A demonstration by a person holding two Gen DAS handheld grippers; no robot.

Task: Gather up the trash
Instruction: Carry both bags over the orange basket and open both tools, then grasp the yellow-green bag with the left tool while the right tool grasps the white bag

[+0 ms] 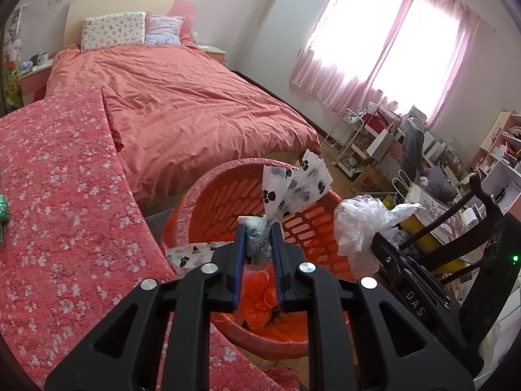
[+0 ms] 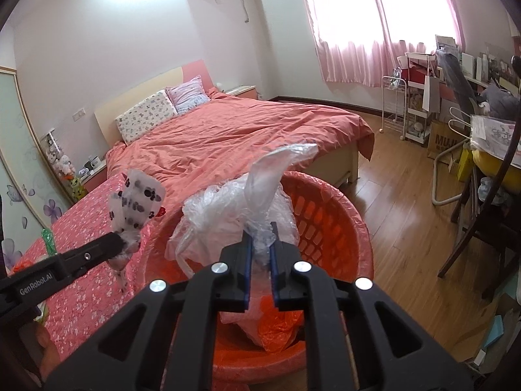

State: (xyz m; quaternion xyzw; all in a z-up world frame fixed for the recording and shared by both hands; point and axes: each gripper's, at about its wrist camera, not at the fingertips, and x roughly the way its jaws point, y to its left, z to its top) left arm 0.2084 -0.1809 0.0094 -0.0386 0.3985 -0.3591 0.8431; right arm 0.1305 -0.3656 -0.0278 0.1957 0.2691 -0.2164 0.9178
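A red plastic basket stands on the floor beside the bed; it also shows in the right wrist view. My left gripper is shut on a white paw-print bag and holds it over the basket. The same gripper and paw-print bag show at the left of the right wrist view. My right gripper is shut on a crumpled clear plastic bag above the basket; this bag shows at the right in the left wrist view. An orange bag lies inside the basket.
A floral red cover lies to the left, with a green wrapper on it. The bed stretches beyond. A dark wooden chair and cluttered shelves stand at the right on the wood floor.
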